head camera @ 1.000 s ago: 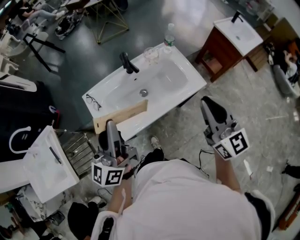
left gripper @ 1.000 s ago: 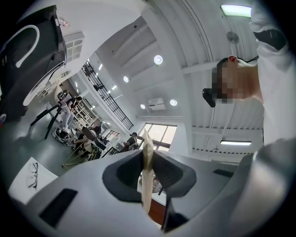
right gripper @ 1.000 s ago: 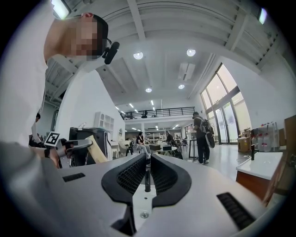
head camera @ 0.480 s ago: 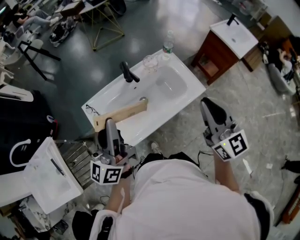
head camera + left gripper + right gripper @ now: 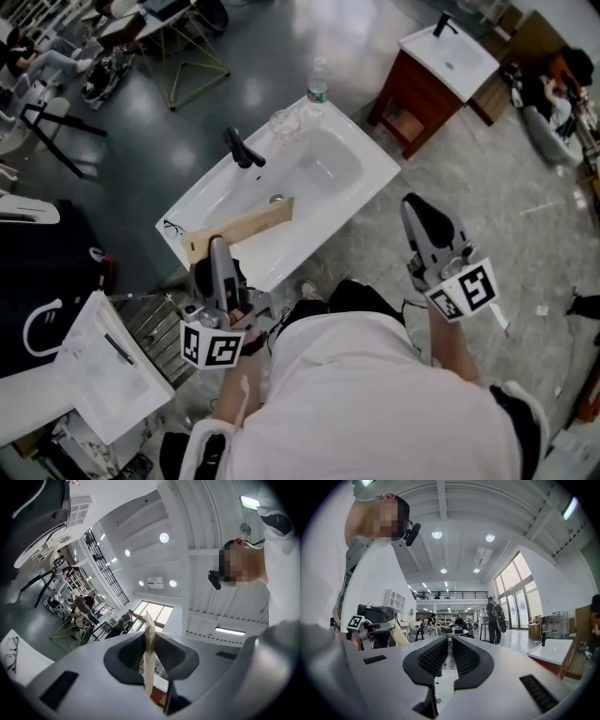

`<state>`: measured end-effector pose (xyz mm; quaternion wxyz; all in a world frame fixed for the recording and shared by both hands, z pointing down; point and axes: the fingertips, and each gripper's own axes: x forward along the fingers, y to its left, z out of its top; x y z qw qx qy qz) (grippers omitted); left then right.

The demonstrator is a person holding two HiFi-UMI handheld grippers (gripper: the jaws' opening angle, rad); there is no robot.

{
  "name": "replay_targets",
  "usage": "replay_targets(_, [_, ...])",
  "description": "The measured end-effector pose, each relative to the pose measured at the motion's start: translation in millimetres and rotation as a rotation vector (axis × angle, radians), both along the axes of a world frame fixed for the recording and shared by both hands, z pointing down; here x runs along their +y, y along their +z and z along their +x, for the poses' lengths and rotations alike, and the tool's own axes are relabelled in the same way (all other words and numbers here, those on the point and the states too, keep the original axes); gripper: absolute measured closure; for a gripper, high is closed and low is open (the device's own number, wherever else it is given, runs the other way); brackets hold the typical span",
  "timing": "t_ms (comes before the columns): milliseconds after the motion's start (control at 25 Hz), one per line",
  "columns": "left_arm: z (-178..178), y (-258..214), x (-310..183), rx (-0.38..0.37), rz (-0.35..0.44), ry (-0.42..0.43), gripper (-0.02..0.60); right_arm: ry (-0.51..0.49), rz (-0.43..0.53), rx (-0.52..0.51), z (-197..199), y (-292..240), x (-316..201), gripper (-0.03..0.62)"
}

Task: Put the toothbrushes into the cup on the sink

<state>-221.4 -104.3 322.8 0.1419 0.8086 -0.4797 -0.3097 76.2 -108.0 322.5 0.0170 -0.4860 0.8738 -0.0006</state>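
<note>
A white sink [image 5: 375, 174] stands ahead with a black faucet [image 5: 242, 148] and a clear glass cup [image 5: 284, 123] on its far rim. My left gripper [image 5: 217, 247] is shut on a long flat tan pack [image 5: 246, 228], whose far end reaches over the sink's near edge. In the left gripper view the pack [image 5: 149, 653] shows edge-on between the pads of that gripper [image 5: 149, 641]. My right gripper [image 5: 418, 208] is held over the floor to the right of the sink, shut and empty [image 5: 450, 641]. No loose toothbrush is visible.
A water bottle [image 5: 317, 89] stands on the sink's far corner, and eyeglasses [image 5: 172, 228] lie on its left end. A second basin on a wooden cabinet [image 5: 448, 62] is at upper right, and another white basin [image 5: 94, 366] is at lower left beside a wire rack [image 5: 155, 314].
The sink has slid up and to the left in the head view as the camera moved. Both grippers keep their places in the frame, and the left one still holds the tan pack.
</note>
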Motion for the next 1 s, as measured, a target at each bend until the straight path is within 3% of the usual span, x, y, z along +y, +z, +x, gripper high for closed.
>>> replay_targets(280, [3,-11,-4,0.0,0.015,0.002,0.52,0.001,0.01,-0.012,3,-7,-4,0.54])
replay_targets(560, [7,-13,-13,-0.015,0.022,-0.062,0.52,-0.061,0.027,-0.036,8,-9,-30,0.54])
replay_targets(680, [12,-16,-24,0.002,0.017,-0.082,0.52,-0.095,0.037,-0.041,10,-13,-49,0.54])
replay_targets(1000, [20,-14,-74,-0.04,0.017,-0.122,0.52,-0.156,0.022,-0.03,17,-11,-85,0.54])
